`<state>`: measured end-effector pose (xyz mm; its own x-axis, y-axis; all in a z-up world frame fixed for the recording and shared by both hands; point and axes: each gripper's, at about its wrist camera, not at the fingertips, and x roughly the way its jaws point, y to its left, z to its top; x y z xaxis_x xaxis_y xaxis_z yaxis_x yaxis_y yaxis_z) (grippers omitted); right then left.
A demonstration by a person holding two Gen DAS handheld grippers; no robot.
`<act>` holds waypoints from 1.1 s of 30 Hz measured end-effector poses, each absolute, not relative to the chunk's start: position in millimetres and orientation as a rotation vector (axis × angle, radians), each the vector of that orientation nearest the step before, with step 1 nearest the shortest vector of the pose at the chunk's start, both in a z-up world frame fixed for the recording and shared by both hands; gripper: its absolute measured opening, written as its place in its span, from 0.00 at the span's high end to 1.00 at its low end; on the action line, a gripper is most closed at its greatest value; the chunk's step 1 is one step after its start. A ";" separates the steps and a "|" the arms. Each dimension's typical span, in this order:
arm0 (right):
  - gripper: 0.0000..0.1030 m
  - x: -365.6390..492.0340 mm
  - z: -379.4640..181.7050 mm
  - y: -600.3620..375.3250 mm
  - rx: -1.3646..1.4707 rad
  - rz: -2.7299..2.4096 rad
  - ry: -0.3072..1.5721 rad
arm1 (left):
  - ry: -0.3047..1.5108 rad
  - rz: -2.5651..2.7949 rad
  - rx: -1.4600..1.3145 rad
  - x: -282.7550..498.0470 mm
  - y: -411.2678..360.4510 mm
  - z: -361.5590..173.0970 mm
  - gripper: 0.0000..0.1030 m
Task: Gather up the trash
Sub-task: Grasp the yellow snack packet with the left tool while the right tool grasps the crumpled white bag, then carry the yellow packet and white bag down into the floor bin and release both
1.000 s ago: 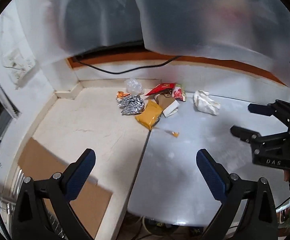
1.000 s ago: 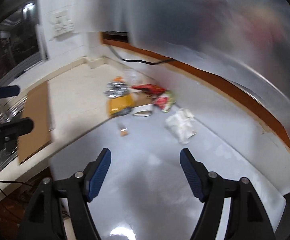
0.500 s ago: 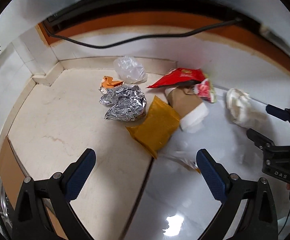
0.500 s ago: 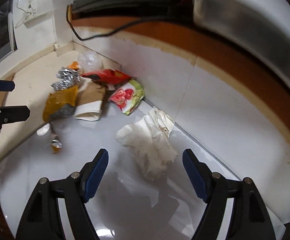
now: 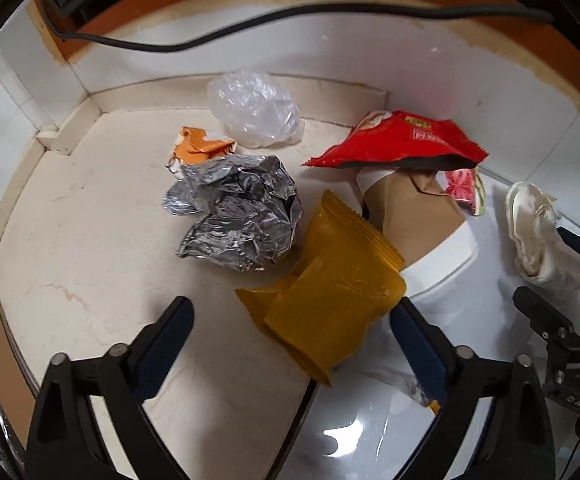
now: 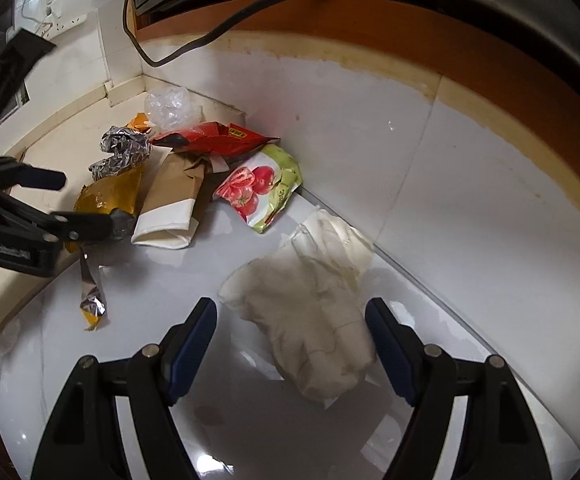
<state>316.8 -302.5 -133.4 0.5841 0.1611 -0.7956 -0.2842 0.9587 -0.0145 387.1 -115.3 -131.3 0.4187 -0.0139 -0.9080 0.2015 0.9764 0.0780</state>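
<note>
Here the left gripper (image 5: 290,328) hangs over a heap of trash in a corner where a cream counter (image 5: 82,240) meets a glossy white surface (image 6: 130,320). Its jaws stand wide but are closing, and the lower end of a mustard-yellow packet (image 5: 329,292) lies between the blue pads without either pad pressing on it. Just beyond the jaws, off the left pad, sits a ball of crumpled foil (image 5: 242,216), with a torn orange wrapper (image 5: 198,146) and a clear plastic bag (image 5: 256,110) farther out. Ahead of the right pad lies a brown-and-white paper pouch (image 5: 417,216), its far end under a red snack bag (image 5: 401,144).

The right gripper (image 6: 290,320) has its jaws spread fully, and a crumpled white paper wad (image 6: 309,320) lies between them on the glossy surface; the right pad is close against its edge, the left pad apart. Beyond the wad rests a tomato-print sachet (image 6: 262,188). Off the left pad lies a small foil strip (image 6: 90,300).
</note>
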 end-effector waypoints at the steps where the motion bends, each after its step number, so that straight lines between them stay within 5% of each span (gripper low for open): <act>1: 0.25 318.0 -133.9 -302.1 -0.143 0.262 0.915 | 1.143 -0.138 0.179 389.0 -115.5 -133.8 0.18; 4: 0.27 319.2 -135.3 -299.2 -0.142 0.274 0.920 | 1.171 -0.153 0.156 395.1 -114.8 -139.5 0.39; 7: 0.54 319.3 -136.8 -295.4 -0.158 0.274 0.921 | 1.164 -0.148 0.130 394.0 -112.2 -138.3 0.61; 12: 0.58 314.1 -134.5 -297.4 -0.130 0.289 0.928 | 1.150 -0.142 0.093 384.5 -103.4 -133.2 0.85; 16: 0.59 302.0 -131.9 -293.3 -0.132 0.302 0.921 | 1.140 -0.133 0.054 367.7 -93.2 -126.6 0.92; 33: 0.61 214.3 -86.1 -269.8 0.017 0.350 0.883 | 1.022 -0.134 0.003 230.5 -64.9 -58.7 0.92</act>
<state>214.3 -269.8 -86.1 0.5814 0.3069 -0.7535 -0.2930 0.9430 0.1581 230.5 -64.9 -58.7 0.5145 -0.1103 -0.8504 0.1131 0.9918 -0.0602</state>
